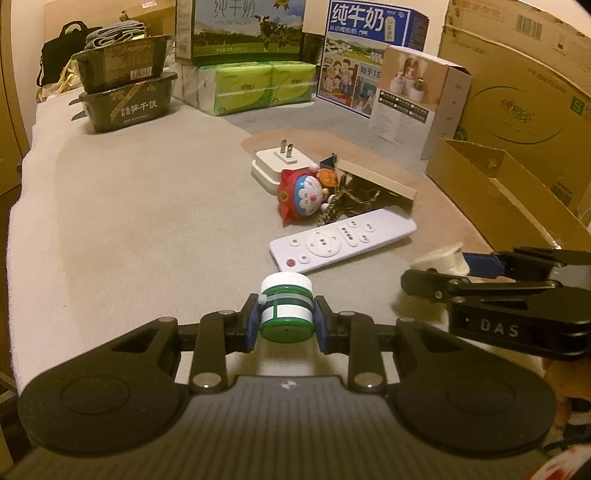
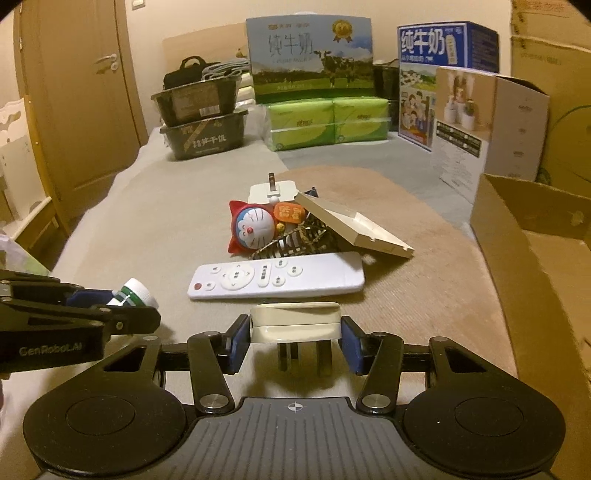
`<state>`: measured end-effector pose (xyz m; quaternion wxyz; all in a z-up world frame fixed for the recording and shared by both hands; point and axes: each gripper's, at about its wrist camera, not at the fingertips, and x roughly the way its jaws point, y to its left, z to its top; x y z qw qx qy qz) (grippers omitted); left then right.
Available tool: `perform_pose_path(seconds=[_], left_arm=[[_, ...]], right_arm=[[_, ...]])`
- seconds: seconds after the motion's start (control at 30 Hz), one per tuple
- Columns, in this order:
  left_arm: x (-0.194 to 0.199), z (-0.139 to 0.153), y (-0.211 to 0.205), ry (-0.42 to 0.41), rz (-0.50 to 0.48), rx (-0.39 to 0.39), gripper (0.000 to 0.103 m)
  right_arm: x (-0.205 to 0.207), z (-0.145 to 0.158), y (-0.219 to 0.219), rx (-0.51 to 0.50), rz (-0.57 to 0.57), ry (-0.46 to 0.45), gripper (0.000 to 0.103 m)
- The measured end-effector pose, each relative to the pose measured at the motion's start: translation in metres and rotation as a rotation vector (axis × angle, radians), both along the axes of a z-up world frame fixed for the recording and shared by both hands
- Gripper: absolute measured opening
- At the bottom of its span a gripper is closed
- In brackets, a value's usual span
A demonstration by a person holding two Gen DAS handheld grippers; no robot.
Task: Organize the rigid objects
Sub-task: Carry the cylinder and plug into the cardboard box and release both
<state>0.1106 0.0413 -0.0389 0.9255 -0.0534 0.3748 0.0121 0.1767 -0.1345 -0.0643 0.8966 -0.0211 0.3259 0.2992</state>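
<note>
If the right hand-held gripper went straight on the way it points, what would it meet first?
Most likely the white flat remote control, lying crosswise just beyond the cream plug adapter between the right hand-held gripper pads; depth is uncertain.

Warm, dim yellowish light. Wooden door shut, far ahead-left of the grippers, set in a cream wall. Beige cloth-covered surface stretches ahead; large cardboard cartons stacked ahead-right.

Right gripper, bottom centre: blue pads against both ends of a cream plug adapter, prongs toward camera. White remote just above it. Left gripper, lower left, holds a green-and-white jar.
</note>
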Motion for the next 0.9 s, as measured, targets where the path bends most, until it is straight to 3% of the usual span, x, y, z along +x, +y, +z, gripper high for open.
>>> perform_pose_path(seconds=[0.53,0.9], left_arm=[[-0.03,0.039,-0.042,-0.047,-0.075,-0.001,0.027],[-0.028,0.059,-0.091,-0.081,-0.178,-0.021,0.027]], right_arm=[[-0.051,0.043,-0.055,0.016,-0.117,-0.021,0.051],[-0.069,0.066,-0.119,0.003,-0.244,-0.062,0.051]])
